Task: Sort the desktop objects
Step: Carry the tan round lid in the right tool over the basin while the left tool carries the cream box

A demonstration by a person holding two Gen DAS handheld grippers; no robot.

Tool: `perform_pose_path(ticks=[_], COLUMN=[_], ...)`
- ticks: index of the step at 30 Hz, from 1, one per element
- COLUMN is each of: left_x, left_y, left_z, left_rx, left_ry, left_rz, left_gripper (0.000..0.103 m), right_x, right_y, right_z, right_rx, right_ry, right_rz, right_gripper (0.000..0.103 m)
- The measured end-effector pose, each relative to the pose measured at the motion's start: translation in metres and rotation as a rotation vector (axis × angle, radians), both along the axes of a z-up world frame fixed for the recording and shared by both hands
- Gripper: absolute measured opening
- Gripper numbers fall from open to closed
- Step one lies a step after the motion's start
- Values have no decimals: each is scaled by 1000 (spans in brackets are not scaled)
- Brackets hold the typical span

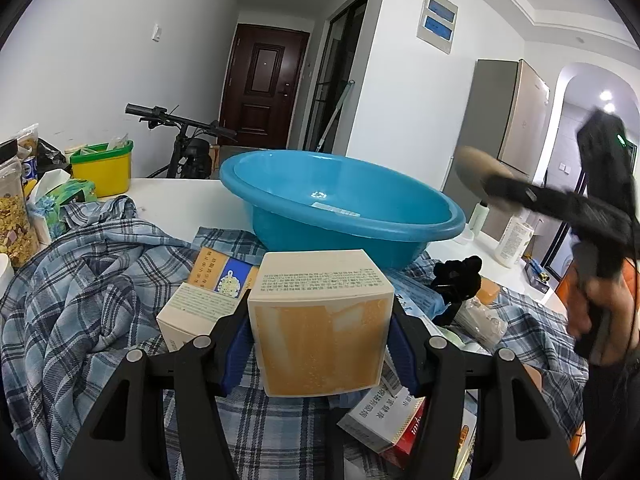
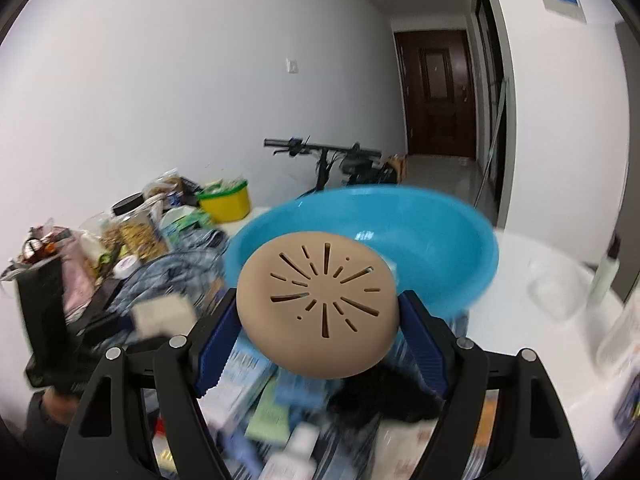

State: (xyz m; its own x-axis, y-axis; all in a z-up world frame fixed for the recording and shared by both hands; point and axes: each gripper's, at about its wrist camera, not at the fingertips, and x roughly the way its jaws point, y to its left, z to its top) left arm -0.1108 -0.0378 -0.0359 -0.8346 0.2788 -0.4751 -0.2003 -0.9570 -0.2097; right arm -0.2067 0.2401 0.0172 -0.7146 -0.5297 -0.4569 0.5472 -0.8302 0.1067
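Note:
My left gripper [image 1: 320,332] is shut on a cream and orange box [image 1: 320,320], held above a plaid cloth [image 1: 92,280] in front of the blue basin [image 1: 340,204]. My right gripper [image 2: 320,320] is shut on a round tan slotted disc [image 2: 318,306], held in front of the blue basin [image 2: 432,248]. In the left wrist view the right gripper [image 1: 480,184] is blurred at the right, holding the tan disc [image 1: 476,164] beside the basin's right rim. The left gripper [image 2: 160,312] with its box shows blurred at the left of the right wrist view.
Several small boxes [image 1: 208,300] and a black fuzzy item [image 1: 456,276] lie on the cloth. A yellow bin [image 1: 104,168] and snack jars [image 1: 14,216] stand at the left. White bottles [image 1: 512,240] stand at the right. A bicycle [image 1: 188,132] stands behind the table.

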Motion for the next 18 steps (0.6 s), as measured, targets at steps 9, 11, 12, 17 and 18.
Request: perform_pose_path(ticks=[9, 11, 12, 17, 18], left_x=[1, 1, 1, 0, 0], left_y=[-2, -2, -1, -1, -2], left_z=[2, 2, 2, 1, 1], left_rx=[-8, -9, -10, -14, -14], left_ry=[6, 8, 8, 7, 9], left_rz=[10, 14, 15, 27, 28], left_gripper=[62, 62, 62, 62, 62], right_x=[-48, -53, -55, -62, -63], right_y=[-27, -31, -33, -36, -36], right_z=[13, 10, 6, -12, -13], right_rx=[16, 22, 22, 39, 39], right_ry=[56, 57, 54, 16, 16], right_rz=[-29, -25, -23, -12, -12], right_gripper=[77, 77, 77, 77, 77])
